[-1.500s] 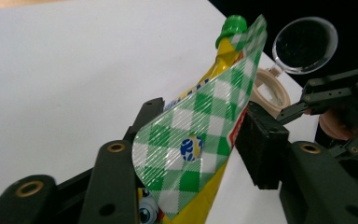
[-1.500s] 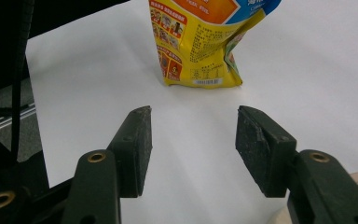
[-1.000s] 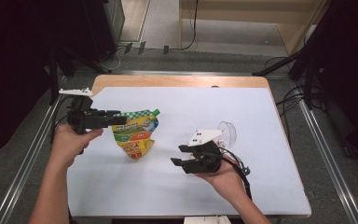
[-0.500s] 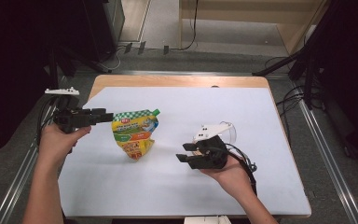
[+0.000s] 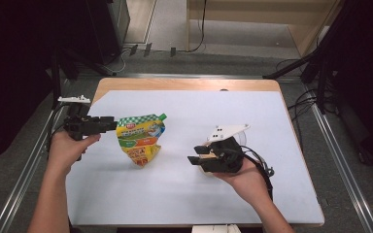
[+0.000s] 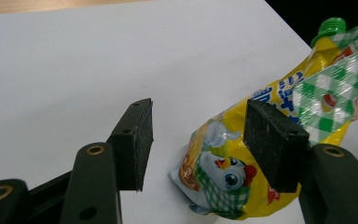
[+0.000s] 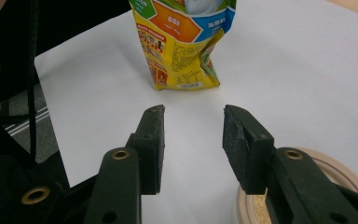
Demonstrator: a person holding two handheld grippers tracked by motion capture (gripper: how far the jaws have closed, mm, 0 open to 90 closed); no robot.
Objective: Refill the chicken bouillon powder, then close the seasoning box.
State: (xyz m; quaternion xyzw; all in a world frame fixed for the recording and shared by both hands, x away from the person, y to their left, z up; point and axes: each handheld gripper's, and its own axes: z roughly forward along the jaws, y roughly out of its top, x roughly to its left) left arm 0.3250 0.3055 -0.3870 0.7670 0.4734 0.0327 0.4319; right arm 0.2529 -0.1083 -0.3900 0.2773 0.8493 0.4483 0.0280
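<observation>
a yellow spouted pouch (image 5: 140,138) was pictured standing upright on the white table sheet (image 5: 184,204), left of centre, with its green cap (image 6: 330,27) at the upper corner. no grip had yet been taken on it, so the handling was judged to be at its start, with the grasp and whatever follows all left to do. the left gripper (image 5: 110,124) was held level just beside the pouch's left edge, its jaws spread wide and empty; in the left gripper view the pouch (image 6: 261,149) was seen partly behind the right-hand pad (image 6: 272,142), not clearly between the two. the right gripper (image 5: 198,160) was held well apart to the right, jaws parted about halfway and holding nothing, pointed towards the pouch (image 7: 182,42). a round pale wooden disc (image 7: 342,193) was seen on the sheet under that gripper, near the person's right hand (image 5: 243,177). nothing was found lying between either gripper and the pouch; the soft, crumpled base was judged likely to tip if nudged.
</observation>
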